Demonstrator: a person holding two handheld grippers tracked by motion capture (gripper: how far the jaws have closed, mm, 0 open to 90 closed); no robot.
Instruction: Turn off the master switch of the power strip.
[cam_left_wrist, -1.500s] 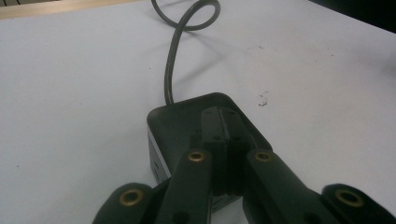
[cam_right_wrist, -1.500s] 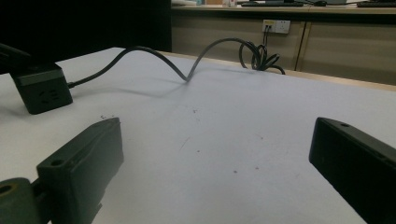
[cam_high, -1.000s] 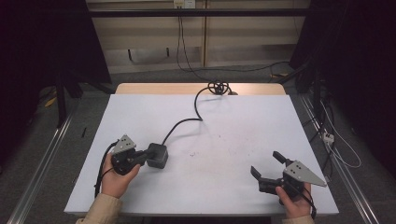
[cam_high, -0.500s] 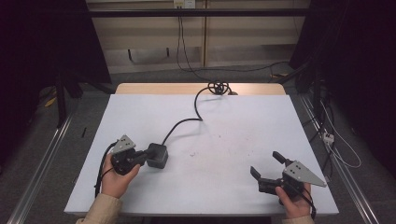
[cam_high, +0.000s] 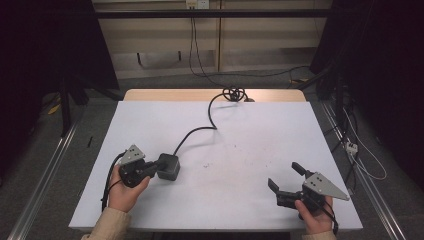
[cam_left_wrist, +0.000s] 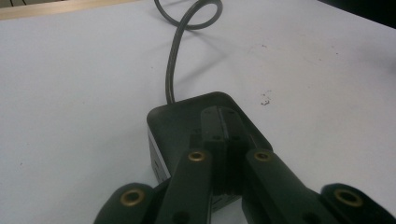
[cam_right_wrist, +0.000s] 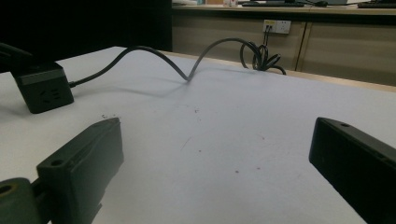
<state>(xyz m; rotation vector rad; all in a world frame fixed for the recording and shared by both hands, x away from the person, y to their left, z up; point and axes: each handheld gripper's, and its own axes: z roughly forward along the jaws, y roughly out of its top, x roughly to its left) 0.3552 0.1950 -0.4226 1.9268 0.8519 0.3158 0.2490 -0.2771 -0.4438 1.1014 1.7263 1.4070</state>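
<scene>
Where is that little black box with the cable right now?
In the high view, the black box sits on the near-left part of the white table, beside the left gripper, whose shut jaws rest on its top.

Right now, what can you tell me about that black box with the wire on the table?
The black box is a small cube with rounded corners, likely plastic, and it looks like a power socket: the right gripper view shows slots on one side. It sits flat on the white table, near the person's left side. A dark cable leaves its far side and snakes to a coil at the table's far edge. The left gripper, jaws shut, rests its tips on the box's top.
</scene>
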